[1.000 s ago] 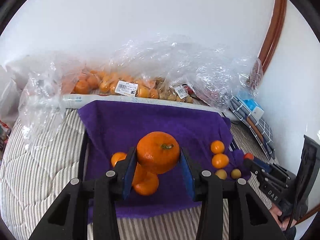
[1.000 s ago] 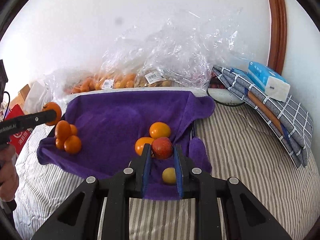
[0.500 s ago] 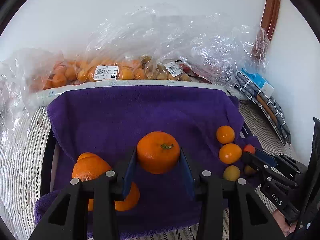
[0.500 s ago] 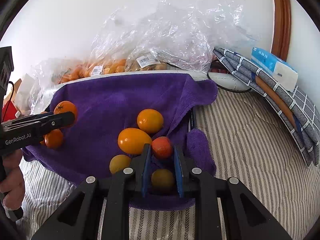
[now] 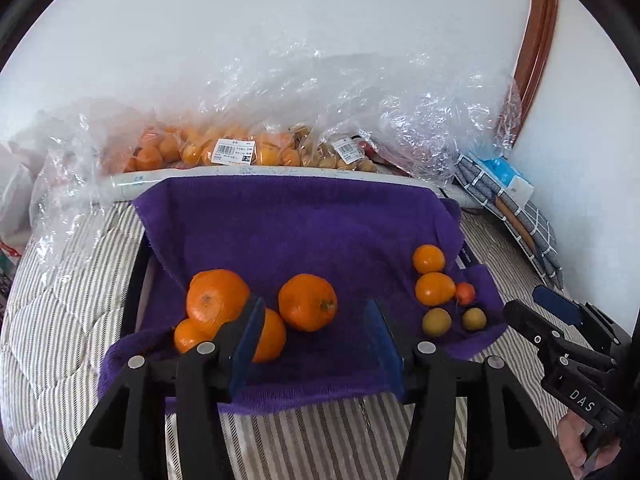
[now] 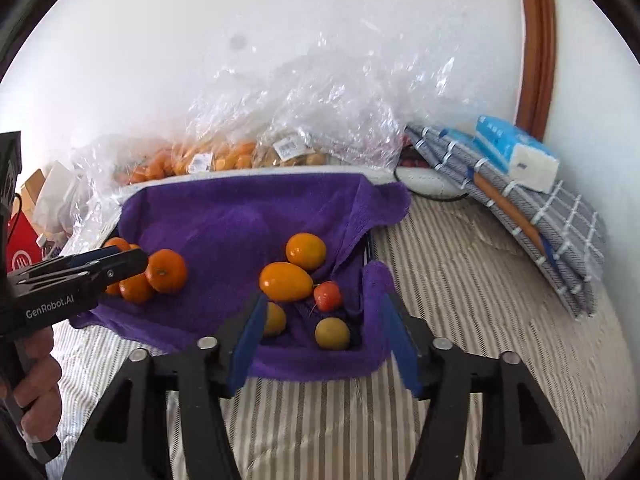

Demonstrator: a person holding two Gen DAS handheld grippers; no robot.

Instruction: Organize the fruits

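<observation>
1. Left gripper (image 5: 316, 344): jaws spread, just been opening; orange (image 5: 307, 307) lying free on the purple towel (image 5: 304, 224) between and just beyond the pads, touching neither.
2. Just off the left pad: cluster of three more oranges (image 5: 218, 300), the largest on top, partly hidden behind that finger; released orange just beside the cluster.
3. Right of the left gripper, well apart from the oranges: group of small fruit (image 5: 434, 289) near the towel's right edge: two orange ones, one small red, two yellowish.
4. Right gripper (image 6: 325, 342): jaws spread, just been opening, nothing pinched. Red fruit (image 6: 328, 296) resting on the towel (image 6: 240, 220) ahead of the gap, clear of both pads, touching the oval orange fruit (image 6: 286, 281).
5. Yellow fruit (image 6: 332, 333) inside the gap, nearer the right pad; second yellow fruit (image 6: 274, 318) partly hidden behind the left pad. Round orange fruit (image 6: 306, 251) farther ahead.
6. Raised towel fold (image 6: 374, 280) standing just ahead of the right pad.
7. Far ahead of both tools: clear plastic bags (image 5: 280, 120) of fruit with price labels, against the wall behind the towel.
8. Far right: folded checked cloth (image 6: 532, 208) with a tissue pack (image 6: 516, 154) on top.
9. Striped bedding (image 6: 460, 280) under the towel and tools.
10. Each gripper visible at the other view's edge, held by a hand (image 6: 34, 380).
</observation>
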